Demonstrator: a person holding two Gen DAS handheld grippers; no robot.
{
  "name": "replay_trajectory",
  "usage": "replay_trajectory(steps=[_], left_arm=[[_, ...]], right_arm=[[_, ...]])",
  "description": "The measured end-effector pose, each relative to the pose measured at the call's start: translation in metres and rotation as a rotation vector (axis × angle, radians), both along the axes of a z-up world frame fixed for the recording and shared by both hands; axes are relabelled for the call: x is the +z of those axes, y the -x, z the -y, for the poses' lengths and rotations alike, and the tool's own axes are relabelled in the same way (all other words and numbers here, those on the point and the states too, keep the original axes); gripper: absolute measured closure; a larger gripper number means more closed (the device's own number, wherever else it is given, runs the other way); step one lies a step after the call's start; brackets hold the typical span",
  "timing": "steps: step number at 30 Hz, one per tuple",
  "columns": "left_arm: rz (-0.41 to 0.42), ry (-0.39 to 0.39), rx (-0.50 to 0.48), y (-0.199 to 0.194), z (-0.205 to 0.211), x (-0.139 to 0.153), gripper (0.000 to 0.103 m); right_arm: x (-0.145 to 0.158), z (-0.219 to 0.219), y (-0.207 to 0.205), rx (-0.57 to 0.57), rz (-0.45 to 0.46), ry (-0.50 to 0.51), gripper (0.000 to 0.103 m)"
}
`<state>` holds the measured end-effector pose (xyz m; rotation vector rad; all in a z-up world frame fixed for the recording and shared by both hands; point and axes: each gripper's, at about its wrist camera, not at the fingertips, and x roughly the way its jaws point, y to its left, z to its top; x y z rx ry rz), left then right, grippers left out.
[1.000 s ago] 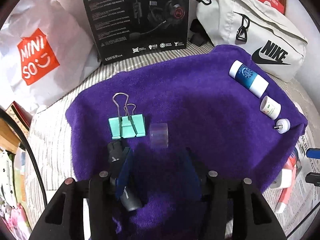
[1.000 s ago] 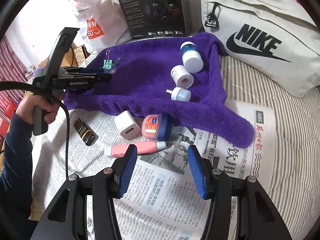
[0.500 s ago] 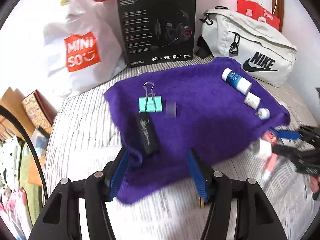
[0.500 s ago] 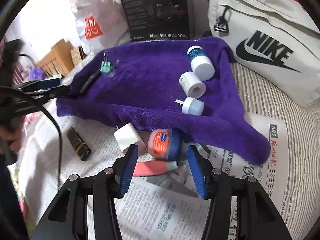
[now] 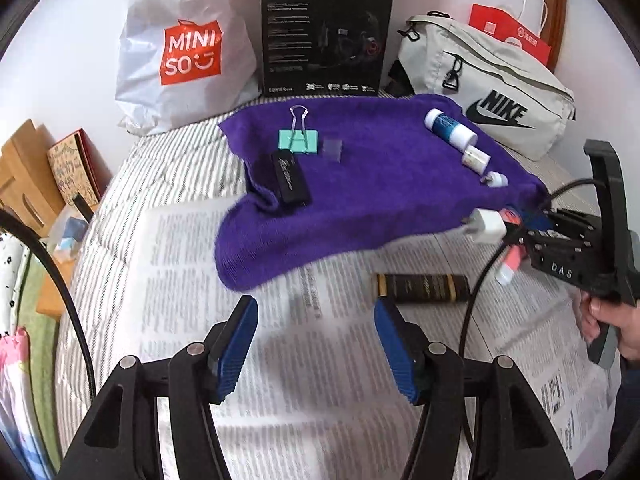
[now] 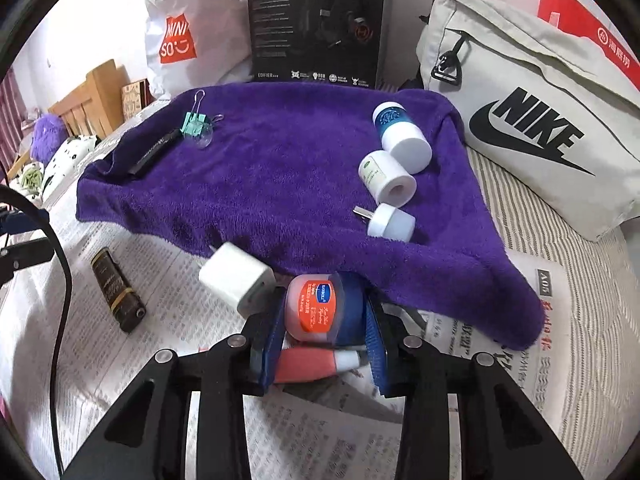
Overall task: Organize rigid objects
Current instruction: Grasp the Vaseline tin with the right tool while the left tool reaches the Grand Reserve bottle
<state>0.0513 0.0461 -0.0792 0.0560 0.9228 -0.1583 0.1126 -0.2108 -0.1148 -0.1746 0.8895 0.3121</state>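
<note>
I am working over a striped bed laid with newspaper (image 6: 192, 312) and a purple towel (image 6: 272, 176), with a Miniso bag, a black headset box and a Nike pouch along the far side.

My right gripper (image 6: 320, 332) is closing, its blue pads on either side of a small petroleum jelly jar (image 6: 316, 308) that lies at the near edge of the towel, just beside a white charger cube (image 6: 236, 276) and over a pink tube (image 6: 308, 364). The pads look to be pressing its sides. The jar lies on its side, its labelled base tilted up toward my camera and its blue cap toward the right pad, so its short axis runs across the jaws. I judge it light, rigid and smooth, apt to slip or roll, so I would hold it squarely across base and cap.

My left gripper (image 5: 316, 344) hangs open and empty above the newspaper, with a dark brown tube (image 5: 424, 288) lying crosswise just beyond its right pad, long axis left to right.

On the towel's far left lie a teal binder clip (image 5: 298, 140) and a black clip (image 5: 290, 178).
</note>
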Motion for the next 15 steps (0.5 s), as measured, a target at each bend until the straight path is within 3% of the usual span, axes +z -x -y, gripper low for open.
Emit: replay_trajectory(steps=[7,13,15], left_arm=[[0.001,0.022,-0.046,0.007,0.016,-0.006,0.043],[-0.018,0.054,-0.071,0.005,0.037,-0.014,0.041],[-0.015,0.049,-0.075,0.003,0.042,-0.015,0.04]], right_arm=[[0.014,0.038,0.034,-0.07,-0.002,-0.04,0.066],[-0.002,0.06,0.065,-0.113,-0.044,-0.081,0.066],[-0.003,0.059,0.073,-0.113,-0.016,-0.073,0.066]])
